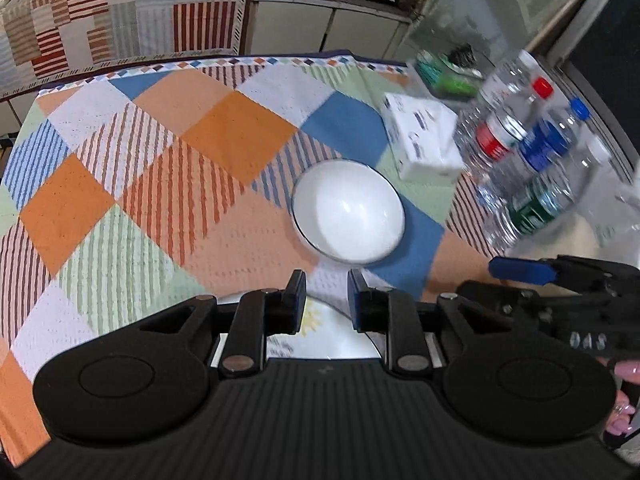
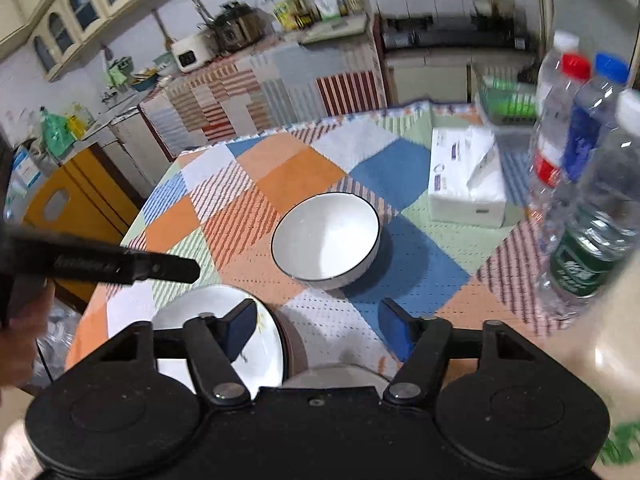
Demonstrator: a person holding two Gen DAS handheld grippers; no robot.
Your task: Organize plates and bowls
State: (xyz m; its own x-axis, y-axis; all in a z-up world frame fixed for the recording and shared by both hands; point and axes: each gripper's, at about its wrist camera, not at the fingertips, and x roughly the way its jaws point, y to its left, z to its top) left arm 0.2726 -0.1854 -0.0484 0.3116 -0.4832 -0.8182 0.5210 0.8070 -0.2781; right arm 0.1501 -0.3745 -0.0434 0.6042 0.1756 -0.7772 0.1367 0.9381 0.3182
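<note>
A white bowl (image 1: 347, 212) with a thin dark rim stands upright on the checked tablecloth (image 1: 120, 184), a little ahead of both grippers; the right wrist view shows the bowl (image 2: 326, 236) empty. My left gripper (image 1: 327, 304) hovers above a white plate (image 1: 320, 336) with a yellow sun print, its blue pads a narrow gap apart with nothing between them. My right gripper (image 2: 320, 330) is open and holds nothing. The plate (image 2: 224, 340) lies under its left finger, on something with a brown rim (image 2: 294, 344). A rounded grey dish edge (image 2: 336, 374) peeks out below.
A white tissue box (image 2: 466, 176) sits right of the bowl. Several water bottles (image 2: 572, 160) crowd the right side, with a green basket (image 2: 508, 100) behind. The table's left edge drops toward a yellow cabinet (image 2: 76, 196). A hand with pink nails (image 1: 626, 372) holds the other gripper.
</note>
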